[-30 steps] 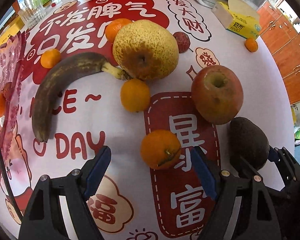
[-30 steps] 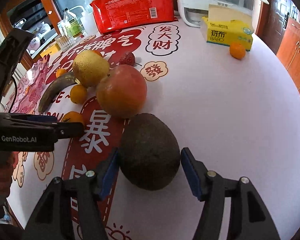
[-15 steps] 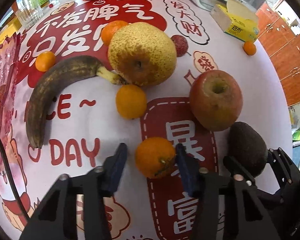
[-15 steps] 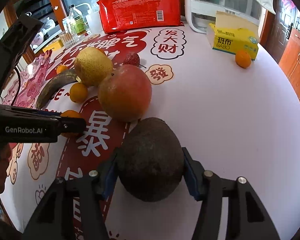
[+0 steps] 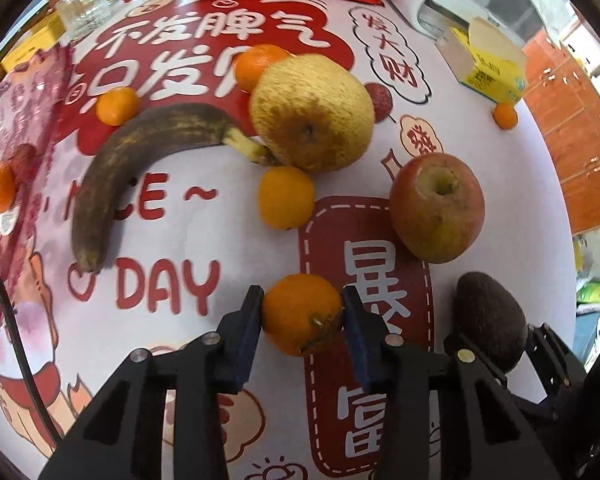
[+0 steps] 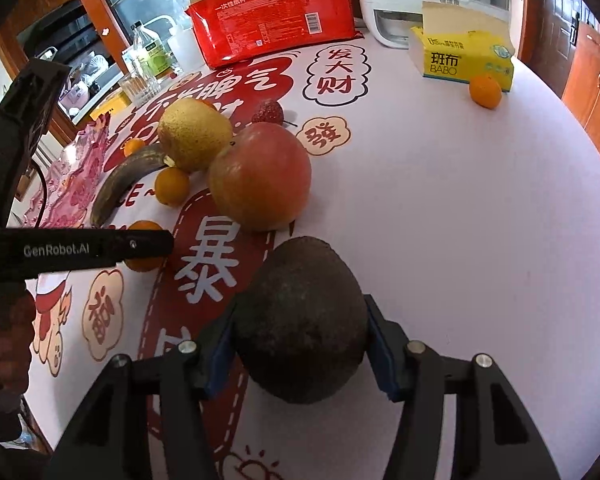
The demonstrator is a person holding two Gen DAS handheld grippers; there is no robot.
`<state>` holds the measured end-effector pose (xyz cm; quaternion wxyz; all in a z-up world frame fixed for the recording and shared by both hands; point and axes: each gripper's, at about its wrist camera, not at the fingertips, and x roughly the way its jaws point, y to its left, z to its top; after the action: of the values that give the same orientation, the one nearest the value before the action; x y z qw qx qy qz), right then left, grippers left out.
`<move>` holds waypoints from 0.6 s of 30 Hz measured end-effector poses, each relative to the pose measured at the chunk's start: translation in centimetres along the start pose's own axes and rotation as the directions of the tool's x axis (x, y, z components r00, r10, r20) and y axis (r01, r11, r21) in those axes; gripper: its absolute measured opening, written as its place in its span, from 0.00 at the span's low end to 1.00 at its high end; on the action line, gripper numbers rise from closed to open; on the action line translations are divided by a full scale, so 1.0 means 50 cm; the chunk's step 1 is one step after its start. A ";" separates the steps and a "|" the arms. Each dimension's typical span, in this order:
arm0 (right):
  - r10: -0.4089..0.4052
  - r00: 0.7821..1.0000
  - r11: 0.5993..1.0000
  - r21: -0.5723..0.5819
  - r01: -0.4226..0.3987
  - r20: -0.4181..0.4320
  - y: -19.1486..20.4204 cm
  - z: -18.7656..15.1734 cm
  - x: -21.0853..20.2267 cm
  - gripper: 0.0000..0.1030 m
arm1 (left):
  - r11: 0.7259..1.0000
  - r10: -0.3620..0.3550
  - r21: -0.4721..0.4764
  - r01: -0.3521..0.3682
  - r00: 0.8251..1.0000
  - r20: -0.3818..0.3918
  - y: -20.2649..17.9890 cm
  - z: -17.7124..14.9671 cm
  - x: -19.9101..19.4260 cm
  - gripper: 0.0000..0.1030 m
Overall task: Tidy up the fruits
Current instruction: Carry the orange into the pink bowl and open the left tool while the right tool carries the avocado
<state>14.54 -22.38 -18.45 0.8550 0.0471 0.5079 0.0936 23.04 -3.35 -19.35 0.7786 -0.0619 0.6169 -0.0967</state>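
On the worktop (image 5: 480, 128), nearest the cameras, the left tool (image 5: 302, 316) is clenched on a small orange (image 5: 302, 314), pads pressed to its left and right sides, the fruit low against the printed cloth. Just to its right, the right tool (image 6: 300, 344) grips the dark avocado (image 6: 302, 320) across its width, long axis pointing away. Beyond lie the apple (image 5: 436, 206), pear (image 5: 310, 114) and blackened banana (image 5: 140, 160); the pink tray (image 6: 66, 184) sits far left, nearer the left hand.

The left wrist view looks steeply down, close over the apple (image 5: 437, 207). The right wrist view looks low and level from just in front of that apple (image 6: 260, 176), facing the tissue box (image 6: 462, 58). Both share the apple.
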 end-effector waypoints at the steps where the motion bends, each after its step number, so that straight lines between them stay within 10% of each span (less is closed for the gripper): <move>1: 0.004 1.000 1.000 -0.002 -0.004 0.002 0.003 -0.002 -0.004 0.55 | 1.000 0.000 -0.009 0.000 1.000 0.006 0.005 -0.003 -0.008 0.37; 18: 0.110 0.994 0.988 -0.110 -0.111 -0.010 0.123 -0.064 -0.078 0.55 | 0.994 -0.003 -0.112 0.010 0.998 0.066 0.095 -0.141 -0.143 0.37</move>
<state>9.20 -17.25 -15.55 0.8489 0.0279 0.5000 0.1688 14.94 3.07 -15.22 0.7935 -0.1105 0.5952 -0.0624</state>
